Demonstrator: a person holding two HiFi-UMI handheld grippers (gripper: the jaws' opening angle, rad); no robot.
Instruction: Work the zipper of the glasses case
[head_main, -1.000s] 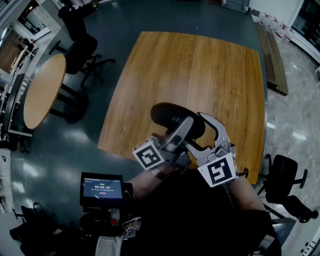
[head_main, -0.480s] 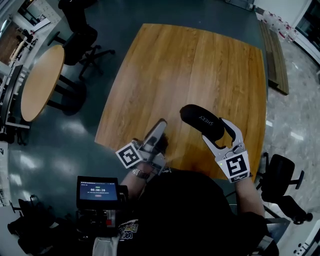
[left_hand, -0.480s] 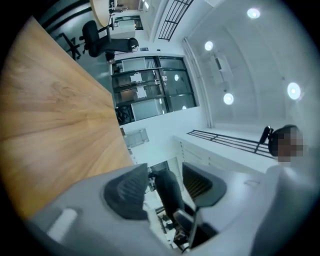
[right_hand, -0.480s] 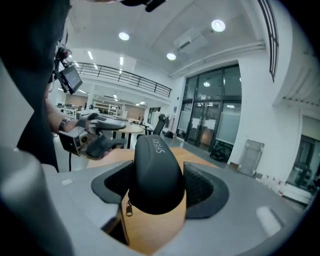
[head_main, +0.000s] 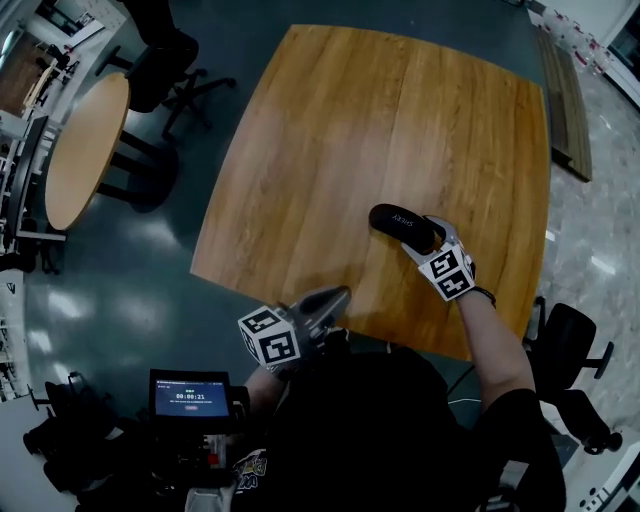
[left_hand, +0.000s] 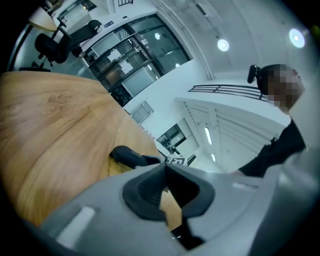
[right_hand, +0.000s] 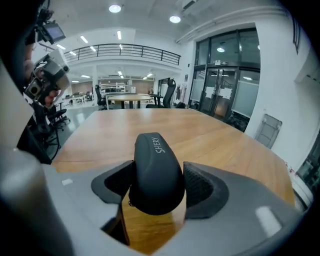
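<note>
The black glasses case (head_main: 403, 226) lies low over the right part of the wooden table (head_main: 380, 120). My right gripper (head_main: 430, 243) is shut on its near end. In the right gripper view the case (right_hand: 152, 160) fills the gap between the pads of this gripper (right_hand: 158, 187), printed lettering facing up. My left gripper (head_main: 338, 295) hovers at the table's near edge, well left of the case. Its jaws have just closed and its pads meet with nothing between them. In the left gripper view the case (left_hand: 127, 156) shows beyond the shut left gripper (left_hand: 164, 167). No zipper pull is visible.
A round table (head_main: 85, 165) and office chairs (head_main: 165, 65) stand on the floor to the left. Another chair (head_main: 565, 350) is at the right, and a long wooden bench (head_main: 565, 100) at the far right. A timer screen (head_main: 188, 395) sits by my body.
Both grippers have dropped. The right one carried the case down and to the right, onto the table. The left one drew away from the case toward the near edge and closed.
</note>
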